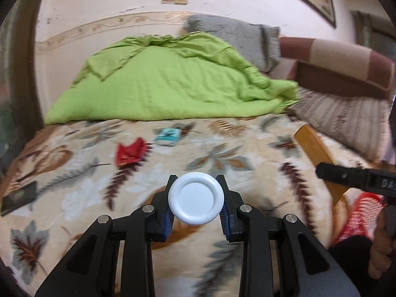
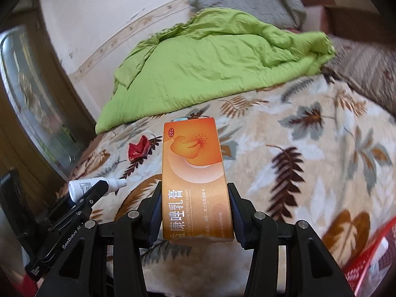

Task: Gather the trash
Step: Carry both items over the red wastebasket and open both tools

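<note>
Above the near edge of the bed [image 1: 222, 153]: both tools loaded, drop risk.
Left tool [image 1: 196, 199] pinches a white bottle [image 1: 196, 199] by its round body; it could roll out. Right tool [image 2: 195, 212] clamps an orange cream box [image 2: 194, 173] low, so it may pivot. Red wrapper [image 1: 131, 152] and teal packet [image 1: 168, 135] lie farther off on the leaf-print blanket; green quilt [image 1: 173, 84] against the far wall; red basket [image 1: 358, 215] near right.

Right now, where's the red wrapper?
The red wrapper lies on the floral blanket, ahead-left of the left hand-held gripper, beside the teal packet, short of the green quilt.
</note>
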`<action>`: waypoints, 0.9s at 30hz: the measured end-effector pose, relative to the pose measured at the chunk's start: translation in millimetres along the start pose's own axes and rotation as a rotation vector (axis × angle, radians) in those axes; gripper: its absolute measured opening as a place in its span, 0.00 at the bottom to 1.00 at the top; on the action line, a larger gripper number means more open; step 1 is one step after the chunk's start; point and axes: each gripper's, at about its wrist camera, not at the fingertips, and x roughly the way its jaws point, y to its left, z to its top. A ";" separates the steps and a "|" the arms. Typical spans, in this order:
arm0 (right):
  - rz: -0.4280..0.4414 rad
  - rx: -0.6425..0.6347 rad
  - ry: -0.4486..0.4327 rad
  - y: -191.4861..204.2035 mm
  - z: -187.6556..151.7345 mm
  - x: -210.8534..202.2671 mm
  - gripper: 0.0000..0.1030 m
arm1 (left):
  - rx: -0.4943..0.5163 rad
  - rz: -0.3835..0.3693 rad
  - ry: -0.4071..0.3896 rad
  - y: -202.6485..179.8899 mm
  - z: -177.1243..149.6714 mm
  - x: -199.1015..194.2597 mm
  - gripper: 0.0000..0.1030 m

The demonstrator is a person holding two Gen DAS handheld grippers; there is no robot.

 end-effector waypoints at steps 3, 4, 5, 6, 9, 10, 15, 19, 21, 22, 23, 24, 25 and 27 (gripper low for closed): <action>-0.011 0.046 -0.009 -20.0 -4.8 -22.1 0.50 | 0.001 -0.085 -0.003 -15.4 3.8 -3.4 0.28; -0.019 0.056 -0.013 -26.1 -6.4 -29.5 0.50 | 0.000 -0.116 -0.002 -19.8 6.4 -4.0 0.28; -0.027 0.070 -0.018 -33.5 -8.8 -37.7 0.50 | -0.001 -0.141 0.001 -24.9 6.6 -4.7 0.28; -0.036 0.088 -0.022 -42.1 -11.5 -46.9 0.50 | -0.001 -0.178 0.007 -31.1 9.0 -4.8 0.28; -0.076 0.135 -0.040 -67.1 -18.6 -75.3 0.50 | 0.027 -0.257 0.023 -55.8 15.7 -3.4 0.28; -0.096 0.146 -0.049 -75.3 -20.7 -86.4 0.50 | 0.040 -0.270 0.023 -65.6 15.3 -4.4 0.28; -0.199 0.207 -0.102 -116.1 -28.6 -140.1 0.50 | 0.102 -0.411 0.043 -124.4 20.8 -6.9 0.28; -0.282 0.266 -0.125 -148.7 -39.3 -176.4 0.50 | 0.169 -0.527 0.075 -180.2 20.6 -8.4 0.28; -0.323 0.298 -0.131 -163.5 -47.5 -189.9 0.50 | 0.206 -0.590 0.114 -212.5 16.7 -5.8 0.28; -0.341 0.320 -0.134 -172.2 -52.2 -196.7 0.50 | 0.216 -0.609 0.127 -224.4 14.4 -4.9 0.28; -0.347 0.339 -0.135 -179.6 -56.2 -202.7 0.50 | 0.223 -0.626 0.140 -233.8 12.5 -3.8 0.28; -0.354 0.362 -0.136 -187.4 -60.6 -207.9 0.50 | 0.234 -0.659 0.168 -248.9 10.0 0.7 0.28; -0.360 0.383 -0.137 -193.9 -65.5 -213.0 0.50 | 0.243 -0.676 0.182 -259.2 6.4 -1.9 0.28; -0.375 0.410 -0.140 -204.0 -72.8 -221.0 0.50 | 0.275 -0.697 0.212 -282.3 0.3 3.1 0.28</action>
